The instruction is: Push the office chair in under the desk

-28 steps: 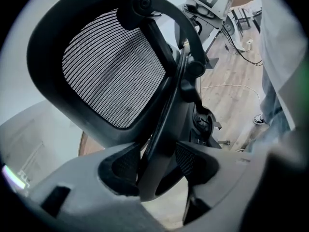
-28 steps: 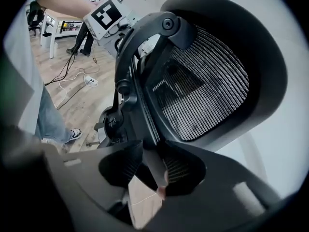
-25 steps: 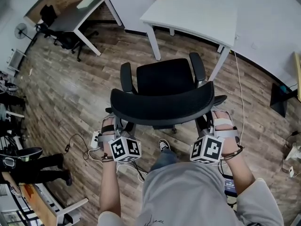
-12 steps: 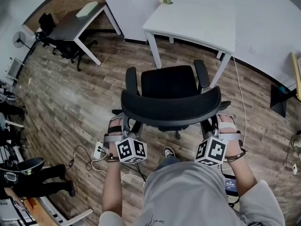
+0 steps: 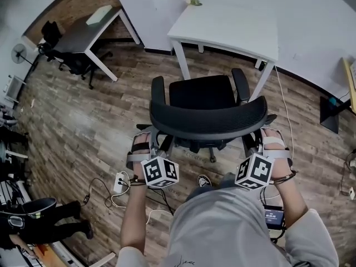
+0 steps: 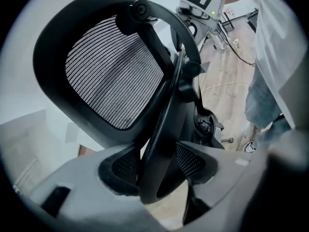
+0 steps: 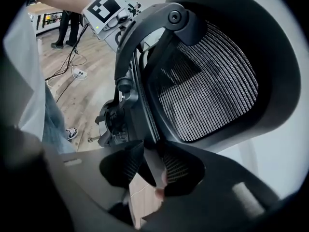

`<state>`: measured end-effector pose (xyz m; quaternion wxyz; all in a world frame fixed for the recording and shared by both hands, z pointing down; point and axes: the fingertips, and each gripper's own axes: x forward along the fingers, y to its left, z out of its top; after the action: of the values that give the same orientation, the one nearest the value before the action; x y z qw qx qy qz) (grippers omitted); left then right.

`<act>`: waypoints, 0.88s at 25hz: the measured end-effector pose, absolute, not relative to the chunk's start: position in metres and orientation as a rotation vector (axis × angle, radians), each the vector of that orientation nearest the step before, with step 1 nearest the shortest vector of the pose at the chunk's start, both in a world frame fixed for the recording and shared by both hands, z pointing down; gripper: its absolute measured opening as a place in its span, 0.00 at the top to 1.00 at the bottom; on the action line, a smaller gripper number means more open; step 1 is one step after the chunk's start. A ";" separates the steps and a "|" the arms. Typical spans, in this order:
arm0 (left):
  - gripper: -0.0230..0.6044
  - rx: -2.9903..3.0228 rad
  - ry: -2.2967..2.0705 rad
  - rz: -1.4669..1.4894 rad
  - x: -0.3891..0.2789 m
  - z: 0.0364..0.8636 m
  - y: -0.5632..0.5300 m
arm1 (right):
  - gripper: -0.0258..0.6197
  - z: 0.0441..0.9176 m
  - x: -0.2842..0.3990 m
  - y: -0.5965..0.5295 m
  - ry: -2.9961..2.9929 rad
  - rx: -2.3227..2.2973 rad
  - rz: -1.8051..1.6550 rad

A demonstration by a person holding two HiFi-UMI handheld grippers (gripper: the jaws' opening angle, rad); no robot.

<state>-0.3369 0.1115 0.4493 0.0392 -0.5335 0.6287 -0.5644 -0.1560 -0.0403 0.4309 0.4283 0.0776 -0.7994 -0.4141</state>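
The office chair point(image 5: 203, 96) stands on the wood floor point(image 5: 83, 110) facing the white desk point(image 5: 233, 21), its seat front just short of the desk's near edge and not yet under it. I'd expect it to feel bulky but roll easily on its casters and want to swivel, so it needs a push from both sides. The mesh backrest point(image 5: 208, 121) would give; the stiff black backrest frame point(image 6: 164, 124) behind it is the place to hold.

That's where the person has it. The left gripper point(image 6: 157, 170) is clamped on a frame strut low on the left side. The right gripper point(image 7: 147, 170) has the matching strut between its jaws, which have just been closing, pads apparently pressing.
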 end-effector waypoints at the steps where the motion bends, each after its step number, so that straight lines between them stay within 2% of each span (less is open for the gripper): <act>1: 0.61 -1.639 1.922 -1.729 -0.340 0.450 0.110 | 0.74 0.431 -0.158 -0.041 -1.988 0.191 -1.036; 22: 0.60 -1.673 1.814 -1.701 -0.394 0.452 0.074 | 0.77 0.431 -0.194 -0.056 -1.936 0.159 -1.029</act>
<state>-0.3937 0.0738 0.4515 0.0723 -0.5568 0.6037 -0.5660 -0.1943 -0.0560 0.4314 0.4545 0.0643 -0.7845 -0.4170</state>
